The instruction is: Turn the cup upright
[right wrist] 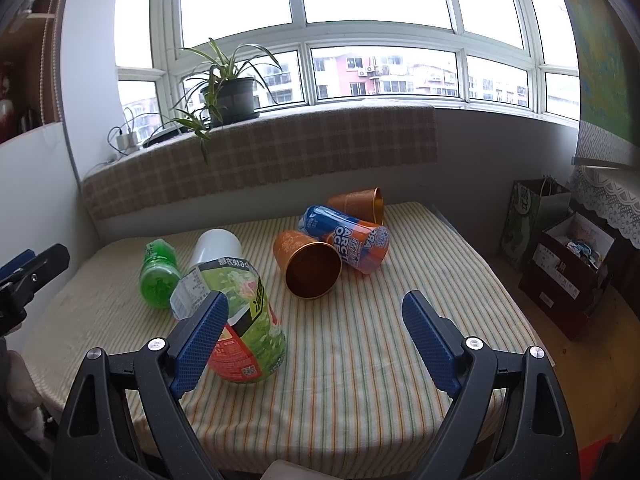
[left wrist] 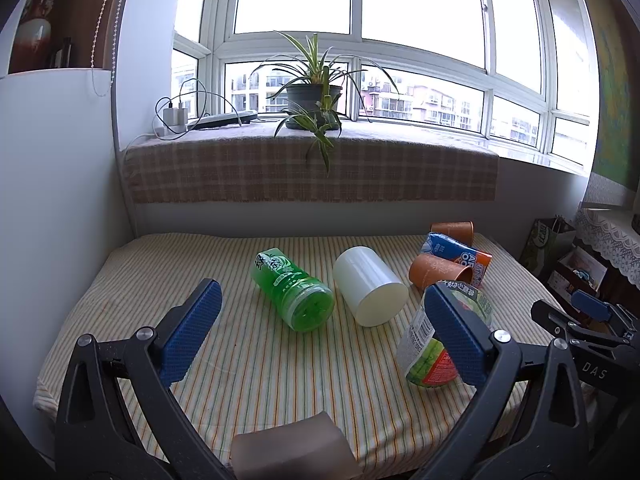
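Several cups lie on their sides on the striped table [left wrist: 248,360]. A green cup [left wrist: 294,290] and a white cup [left wrist: 370,286] lie mid-table. A watermelon-label cup [left wrist: 430,354] lies partly behind my left gripper's right finger. Two orange cups [right wrist: 308,264] [right wrist: 358,204] and a blue-orange cup [right wrist: 346,238] lie toward the far right. My left gripper [left wrist: 324,336] is open and empty, near the green and white cups. My right gripper [right wrist: 316,340] is open and empty, with the watermelon cup [right wrist: 240,320] behind its left finger.
A checked cloth covers the windowsill [left wrist: 312,172] behind the table, with a potted plant [left wrist: 314,96] and chargers [left wrist: 174,114]. A green paper bag [right wrist: 528,216] and a dark box [right wrist: 568,268] stand on the floor to the right.
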`<action>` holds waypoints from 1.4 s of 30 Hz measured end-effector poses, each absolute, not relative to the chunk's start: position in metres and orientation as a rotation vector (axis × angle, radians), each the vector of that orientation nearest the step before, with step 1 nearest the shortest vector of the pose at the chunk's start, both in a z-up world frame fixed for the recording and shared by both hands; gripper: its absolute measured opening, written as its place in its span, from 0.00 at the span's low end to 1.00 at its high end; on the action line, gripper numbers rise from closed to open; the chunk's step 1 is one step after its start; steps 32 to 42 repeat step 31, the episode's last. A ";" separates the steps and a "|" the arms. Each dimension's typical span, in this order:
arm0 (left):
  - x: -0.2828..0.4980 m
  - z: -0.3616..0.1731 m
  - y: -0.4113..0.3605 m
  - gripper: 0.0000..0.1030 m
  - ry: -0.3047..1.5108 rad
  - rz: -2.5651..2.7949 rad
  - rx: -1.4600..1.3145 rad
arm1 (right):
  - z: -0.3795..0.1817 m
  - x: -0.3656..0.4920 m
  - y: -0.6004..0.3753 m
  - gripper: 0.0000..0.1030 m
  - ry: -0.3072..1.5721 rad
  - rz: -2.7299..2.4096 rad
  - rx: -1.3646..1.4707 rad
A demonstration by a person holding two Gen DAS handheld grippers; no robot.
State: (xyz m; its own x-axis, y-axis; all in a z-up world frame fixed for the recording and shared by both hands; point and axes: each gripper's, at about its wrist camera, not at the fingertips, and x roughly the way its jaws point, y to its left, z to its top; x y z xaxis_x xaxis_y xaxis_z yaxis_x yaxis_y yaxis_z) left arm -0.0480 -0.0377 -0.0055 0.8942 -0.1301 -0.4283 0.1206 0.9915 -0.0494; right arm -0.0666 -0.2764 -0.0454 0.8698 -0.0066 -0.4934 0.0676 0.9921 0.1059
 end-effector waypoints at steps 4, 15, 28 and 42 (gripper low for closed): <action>-0.048 -0.006 -0.038 1.00 0.443 -0.130 -0.021 | -0.047 -0.065 -0.276 0.86 0.521 -0.039 0.120; -0.048 -0.006 -0.038 1.00 0.446 -0.129 -0.021 | -0.049 -0.064 -0.277 0.86 0.533 -0.037 0.124; -0.046 -0.010 -0.038 1.00 0.450 -0.132 -0.014 | -0.052 -0.062 -0.277 0.86 0.545 -0.034 0.125; -0.046 -0.014 -0.038 1.00 0.452 -0.130 -0.009 | -0.052 -0.062 -0.277 0.86 0.544 -0.033 0.125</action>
